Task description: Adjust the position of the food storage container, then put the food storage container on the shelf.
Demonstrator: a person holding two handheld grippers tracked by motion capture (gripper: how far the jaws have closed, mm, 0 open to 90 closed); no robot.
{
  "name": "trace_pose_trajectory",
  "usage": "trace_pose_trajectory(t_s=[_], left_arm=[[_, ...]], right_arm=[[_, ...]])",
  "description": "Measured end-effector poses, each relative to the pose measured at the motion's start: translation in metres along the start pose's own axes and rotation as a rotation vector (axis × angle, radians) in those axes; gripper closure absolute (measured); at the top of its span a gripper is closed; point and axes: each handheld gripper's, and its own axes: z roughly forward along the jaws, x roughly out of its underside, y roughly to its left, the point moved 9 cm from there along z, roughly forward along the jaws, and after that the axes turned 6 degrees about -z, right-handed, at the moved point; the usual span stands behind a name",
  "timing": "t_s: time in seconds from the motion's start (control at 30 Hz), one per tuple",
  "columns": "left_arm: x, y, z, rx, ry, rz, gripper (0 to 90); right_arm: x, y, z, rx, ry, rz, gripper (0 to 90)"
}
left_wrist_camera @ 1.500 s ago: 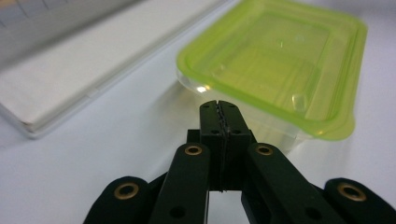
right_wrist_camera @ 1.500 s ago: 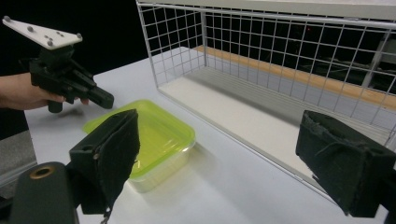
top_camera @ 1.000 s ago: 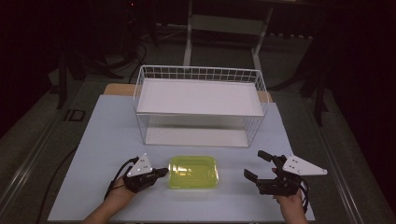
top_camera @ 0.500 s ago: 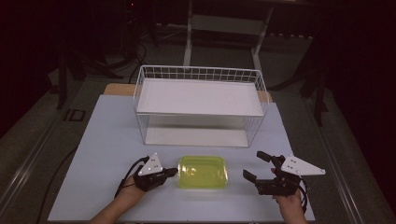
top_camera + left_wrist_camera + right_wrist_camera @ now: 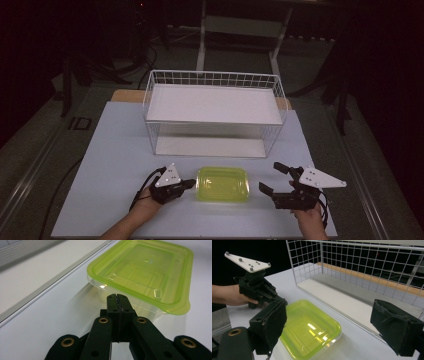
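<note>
pushing looks like the step in hand: the left gripper [image 5: 189, 184] has its jaws pressed fully together with nothing between them, and its closed tip sits against the left end of the lime-green lidded food container [image 5: 223, 183], as the left gripper view shows it just under the lid's rim [image 5: 140, 272]. the container lies flat on the white table [image 5: 115, 150], just in front of the white wire basket [image 5: 214, 112] and apart from it. on the container's right, the right gripper [image 5: 273, 178] waits near but not touching, jaws spread wide and holding nothing. judging from this, the next move calls for either nudging the container rightward into those open jaws, or closing the right gripper on the container's rim so it can be lifted toward the basket, keeping it level.
</note>
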Motion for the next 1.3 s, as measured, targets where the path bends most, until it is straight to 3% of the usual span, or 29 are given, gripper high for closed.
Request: trace_pose_trajectory(t_s=[0.1, 0.17, 0.2, 0.23, 0.33, 0.37, 0.4, 0.43, 0.47, 0.53, 0.57, 0.63, 0.73, 0.8, 0.9, 0.97, 1.07, 1.13, 1.2, 1.23, 1.3], left_arm=[[-0.005, 0.003, -0.008, -0.012, -0.019, -0.001, 88.3], [-0.011, 0.006, -0.016, -0.028, -0.053, -0.022, 81.0], [-0.013, 0.006, -0.020, -0.030, -0.048, -0.044, 68.3], [-0.015, 0.007, -0.022, -0.041, -0.041, -0.065, 68.3], [-0.024, 0.008, -0.029, -0.075, -0.071, -0.122, 35.6], [-0.026, 0.008, -0.030, -0.073, -0.077, -0.146, 22.2], [-0.027, 0.008, -0.030, -0.061, -0.074, -0.162, 14.5], [-0.029, 0.006, -0.031, -0.035, -0.071, -0.194, 12.2], [-0.029, 0.004, -0.031, -0.014, -0.062, -0.214, 1.4], [-0.031, 0.000, -0.029, 0.019, -0.072, -0.207, 1.4], [-0.031, -0.002, -0.027, 0.023, -0.066, -0.185, 1.5], [-0.030, -0.006, -0.023, 0.019, -0.051, -0.157, 2.8], [-0.030, -0.008, -0.016, 0.031, -0.023, -0.221, 4.8], [-0.028, -0.005, -0.011, 0.008, 0.022, -0.258, 6.3], [-0.025, 0.001, -0.005, -0.048, 0.061, -0.277, 11.5], [-0.024, 0.002, 0.000, -0.039, 0.083, -0.318, 15.4], [-0.023, 0.003, 0.006, -0.054, 0.090, -0.342, 20.0], [-0.021, 0.001, 0.011, -0.039, 0.113, -0.366, 22.1], [-0.018, 0.000, 0.015, -0.050, 0.125, -0.378, 27.0], [-0.018, 0.000, 0.015, -0.050, 0.125, -0.378, 31.8], [-0.016, -0.001, 0.018, -0.050, 0.139, -0.391, 33.1]], right_arm=[[0.000, 0.001, 0.001, -0.001, -0.002, 0.002, 13.5], [0.000, 0.002, 0.002, 0.001, -0.004, 0.002, 13.5], [0.000, 0.002, 0.004, 0.014, 0.005, -0.009, 13.4], [0.000, 0.002, 0.004, 0.014, 0.005, -0.009, 13.4], [-0.001, 0.001, 0.006, 0.030, 0.018, -0.027, 12.4], [-0.001, 0.002, 0.007, 0.017, 0.020, -0.021, 11.5], [-0.002, 0.002, 0.008, 0.014, 0.024, -0.018, 11.4], [-0.002, 0.002, 0.008, 0.016, 0.029, -0.018, 11.4], [-0.001, 0.004, 0.009, 0.030, 0.032, -0.034, 11.4], [0.000, 0.004, 0.009, 0.060, 0.038, -0.062, 11.8], [-0.001, 0.003, 0.009, 0.081, 0.031, -0.068, 16.0], [-0.001, 0.003, 0.009, 0.099, 0.040, -0.071, 16.3], [-0.002, 0.004, 0.011, 0.103, 0.046, -0.069, 18.8], [0.000, 0.004, 0.015, 0.097, 0.088, -0.073, 16.2], [0.002, 0.005, 0.023, 0.069, 0.103, -0.072, 12.9], [0.005, 0.004, 0.029, 0.057, 0.117, -0.050, 12.2], [0.011, 0.000, 0.039, 0.081, 0.150, -0.043, 10.9], [0.016, 0.001, 0.044, 0.064, 0.165, -0.047, 10.9], [0.025, 0.000, 0.050, 0.075, 0.215, -0.049, 10.9], [0.025, 0.000, 0.050, 0.075, 0.215, -0.049, 10.9], [0.035, 0.000, 0.055, 0.069, 0.252, -0.037, 11.0]])
